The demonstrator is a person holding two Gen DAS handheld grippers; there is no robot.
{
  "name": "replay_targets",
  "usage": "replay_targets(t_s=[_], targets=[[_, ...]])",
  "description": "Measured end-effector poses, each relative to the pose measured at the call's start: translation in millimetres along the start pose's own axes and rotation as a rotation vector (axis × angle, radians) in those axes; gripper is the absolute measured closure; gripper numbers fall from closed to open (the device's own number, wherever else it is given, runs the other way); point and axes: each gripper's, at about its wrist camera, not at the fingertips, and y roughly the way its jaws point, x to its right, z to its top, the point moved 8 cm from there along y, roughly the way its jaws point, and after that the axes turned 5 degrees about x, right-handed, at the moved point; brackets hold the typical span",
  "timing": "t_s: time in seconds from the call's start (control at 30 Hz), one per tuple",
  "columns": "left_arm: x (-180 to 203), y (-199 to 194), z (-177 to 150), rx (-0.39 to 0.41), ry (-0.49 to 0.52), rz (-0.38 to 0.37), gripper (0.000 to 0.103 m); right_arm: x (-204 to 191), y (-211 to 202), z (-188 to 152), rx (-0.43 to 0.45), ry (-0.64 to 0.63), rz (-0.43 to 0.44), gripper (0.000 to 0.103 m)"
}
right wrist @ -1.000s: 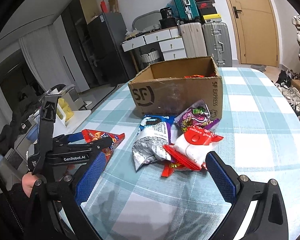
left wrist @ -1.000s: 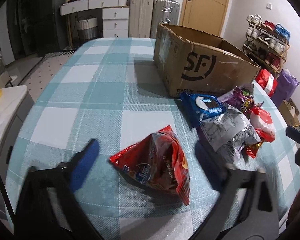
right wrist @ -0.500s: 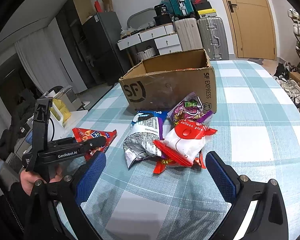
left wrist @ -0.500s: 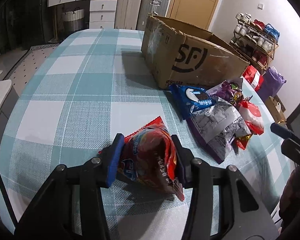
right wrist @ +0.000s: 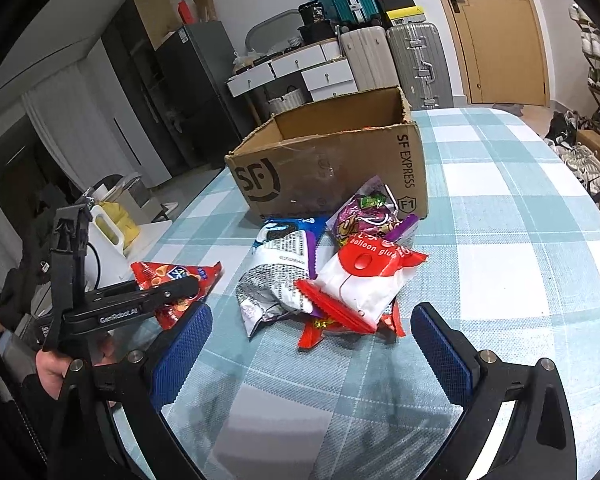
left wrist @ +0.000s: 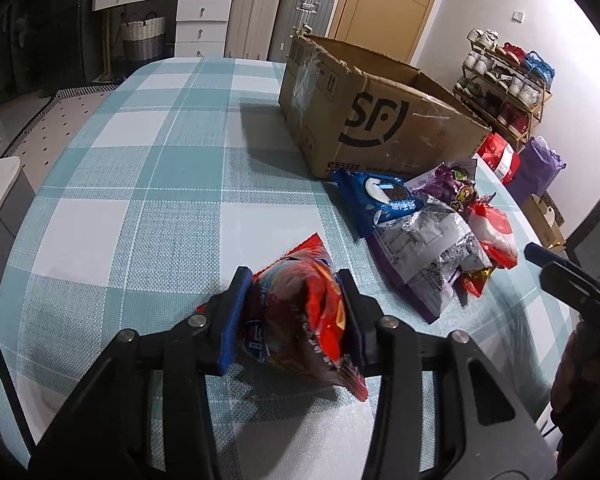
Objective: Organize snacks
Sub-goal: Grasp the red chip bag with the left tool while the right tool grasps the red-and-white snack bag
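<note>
Pick step is finishing on the tabletop. Cardboard box is sitting at 1 o'clock, 4-odd loose packets beside it. Left gripper is pinching the red chip bag; 1 s ago it was spread around it. Right gripper is idling, spread, empty. Next: lifting, carrying to the box.

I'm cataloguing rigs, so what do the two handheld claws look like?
Both are black, angular plastic frames with silver bolts. The right claw has blue, dimpled pads. The left claw has blue pads too, white "GenRobot.AI" lettering on its side, and a black cable behind it.
</note>
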Motion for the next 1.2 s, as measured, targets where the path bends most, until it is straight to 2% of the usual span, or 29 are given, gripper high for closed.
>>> replay_targets(t_s=[0.53,0.7,0.77,0.9,1.07,1.2], targets=[[-2.5,-1.3,1.8,-0.003,-0.019,-0.031,0.067,37.5,31.8,9.5,-0.043,0.119,-0.031,0.002],[-2.6,-1.2,1.4,-0.006,-0.015,-0.035,0.067,42.1,42.0,14.2,-0.042,0.132,-0.025,0.007],[-2.6,-1.2,1.4,-0.005,-0.020,-0.037,0.067,44.1,48.7,14.4,-0.055,0.144,-0.020,0.015],[-2.6,-0.8,1.7,-0.008,-0.029,-0.040,0.067,48.5,56.3,13.6,-0.070,0.161,-0.023,0.023],[-4.5,-1.3,2.9,-0.012,-0.044,-0.039,0.067,42.9,58.2,14.2,-0.065,0.127,-0.006,0.057],[-7.1,-4.0,2.2,-0.011,-0.050,-0.029,0.067,46.9,49.3,15.7,-0.028,0.154,0.015,0.070]])
